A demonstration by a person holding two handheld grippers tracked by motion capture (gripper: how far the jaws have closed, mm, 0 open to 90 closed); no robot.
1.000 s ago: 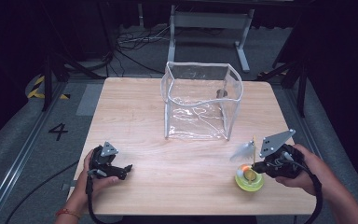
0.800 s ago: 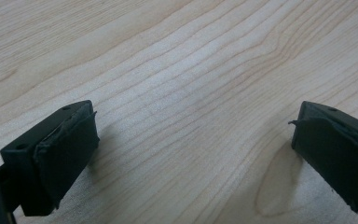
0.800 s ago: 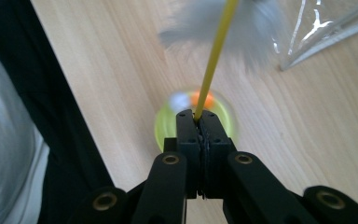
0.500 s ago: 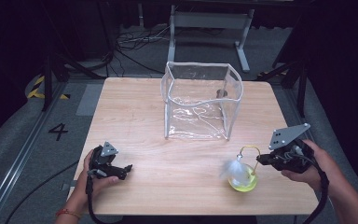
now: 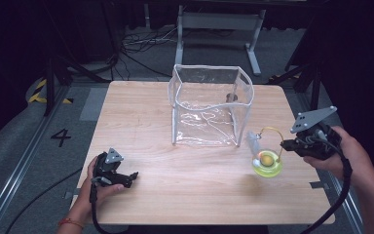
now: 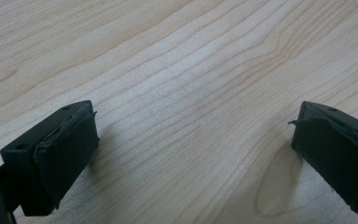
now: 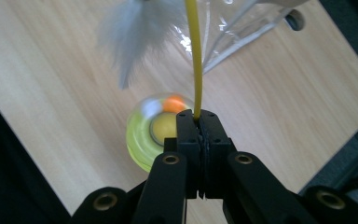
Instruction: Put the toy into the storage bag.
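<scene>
A pale wooden table [image 5: 141, 112] spreads below me, and at its far middle stands a clear plastic bag [image 5: 209, 109], open-topped and upright on soft, wrinkled walls. Near its front right corner, close to the table's right edge, is the thing I take to be the job: a cat toy [image 5: 267, 163] with a round yellow-green base, a thin yellow wire [image 7: 195, 51] arching up from it and a white feather [image 7: 133, 35] at the wire's far end. My right gripper [image 5: 286, 145] has its jaws closed tight on that wire just above the base, which looks to sit on or barely off the wood; I cannot tell which. I judge the toy light, the wire springy and slick and the base likely to swing beneath it, so a hold low on the wire or on the base rim seems steadier than one near the feather. My left gripper [image 6: 191, 154] rests at the near left with its jaws wide apart over bare wood.
</scene>
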